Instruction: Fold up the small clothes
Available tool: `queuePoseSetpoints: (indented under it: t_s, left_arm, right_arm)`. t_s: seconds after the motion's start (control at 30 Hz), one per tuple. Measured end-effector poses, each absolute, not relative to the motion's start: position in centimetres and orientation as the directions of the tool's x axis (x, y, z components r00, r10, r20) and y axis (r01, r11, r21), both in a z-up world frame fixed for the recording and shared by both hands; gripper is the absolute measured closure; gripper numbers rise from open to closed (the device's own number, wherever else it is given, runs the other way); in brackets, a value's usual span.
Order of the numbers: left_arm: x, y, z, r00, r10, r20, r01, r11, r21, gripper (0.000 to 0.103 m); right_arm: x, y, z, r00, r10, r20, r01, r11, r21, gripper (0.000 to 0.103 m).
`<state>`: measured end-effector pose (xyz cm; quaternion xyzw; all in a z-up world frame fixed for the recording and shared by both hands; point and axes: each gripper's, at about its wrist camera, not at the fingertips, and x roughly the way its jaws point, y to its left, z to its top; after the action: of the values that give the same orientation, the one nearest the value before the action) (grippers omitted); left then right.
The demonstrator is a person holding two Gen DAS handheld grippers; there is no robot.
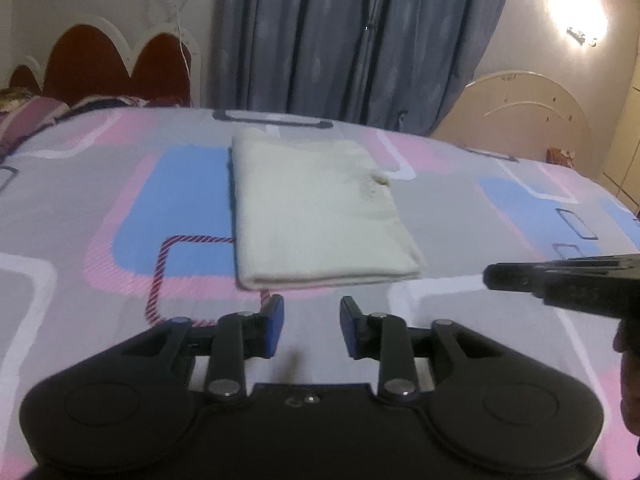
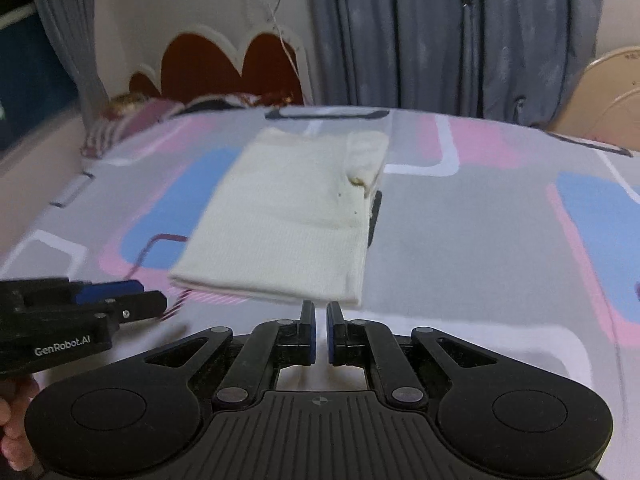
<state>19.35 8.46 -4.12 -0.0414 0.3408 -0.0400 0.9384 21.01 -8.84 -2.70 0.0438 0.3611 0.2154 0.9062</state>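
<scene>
Looking along my left gripper (image 1: 311,320), jaws apart and empty, I see the folded cream garment (image 1: 316,216) just ahead on the bedspread (image 1: 460,208), long axis running away from me. From my right gripper (image 2: 320,326), jaws nearly together on nothing, its near edge lies straight ahead, slightly left; both hands seem equally near

A folded cloth (image 1: 316,208) lies flat on the bedspread (image 1: 460,216), with a headboard (image 1: 108,60) behind it to the left and a curtain (image 1: 352,36) hanging behind the bed's far edge. The left gripper (image 1: 312,330) sits just in front of the cloth's near edge. The right gripper (image 2: 321,330) is beside it on the right, also just before that edge.
</scene>
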Motion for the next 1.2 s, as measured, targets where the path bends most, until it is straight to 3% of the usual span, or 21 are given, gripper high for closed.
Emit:
queuePoseSetpoints:
  t_s: [0.13,0.17,0.2,0.23,0.27,0.3,0.33,0.37,0.4,0.73,1.2]
  left_arm:
    - [15.0,7.1,-1.6,0.797,-0.086,-0.598,0.044,0.996,-0.084,0.067]
    - [13.8,6.8,-0.8,0.805,-0.089,-0.587,0.048,0.995,-0.085,0.060]
    - [13.2,6.5,-0.2,0.812,-0.088,-0.577,0.050,0.995,-0.082,0.052]
    - [12.2,6.1,0.4,0.824,-0.080,-0.561,0.045,0.996,-0.076,0.020]
    - [11.0,5.6,1.0,0.844,-0.061,-0.533,0.034,0.998,-0.060,0.001]
    - [9.6,5.0,1.6,0.869,-0.033,-0.493,0.017,0.999,-0.037,0.000]
    - [8.4,4.4,2.0,0.882,-0.011,-0.471,0.006,1.000,-0.013,0.000]
    - [7.3,4.0,2.4,0.879,-0.011,-0.477,0.013,1.000,0.000,0.000]
    - [6.5,3.7,2.8,0.874,-0.022,-0.485,0.022,1.000,-0.006,0.000]
    - [-1.0,2.1,5.0,0.895,-0.014,-0.446,-0.005,0.999,-0.042,0.000]
    - [-3.2,1.7,6.0,0.905,-0.039,-0.425,0.012,0.998,-0.065,0.000]
  right_arm:
    - [16.2,-10.9,-0.2,0.673,0.432,-0.600,-0.356,0.900,0.249,0.098]
    - [15.0,-11.2,0.5,0.681,0.432,-0.591,-0.355,0.901,0.249,0.098]
    - [14.0,-11.5,1.0,0.688,0.432,-0.583,-0.355,0.901,0.248,0.098]
    - [12.8,-11.8,1.6,0.697,0.430,-0.573,-0.355,0.902,0.245,0.098]
    - [11.6,-12.1,2.2,0.710,0.427,-0.561,-0.354,0.904,0.240,0.098]
    - [10.6,-12.4,2.7,0.722,0.414,-0.554,-0.344,0.910,0.232,0.090]
    - [9.5,-12.7,3.2,0.736,0.392,-0.552,-0.321,0.920,0.225,0.071]
    - [8.4,-13.1,3.6,0.750,0.382,-0.540,-0.310,0.924,0.223,0.013]
    - [7.0,-13.6,4.0,0.776,0.390,-0.495,-0.322,0.921,0.221,0.001]
    - [-0.9,-15.2,6.1,0.803,0.359,-0.476,-0.325,0.933,0.155,0.000]
    - [-4.7,-16.1,7.7,0.833,0.346,-0.431,-0.326,0.937,0.122,0.000]
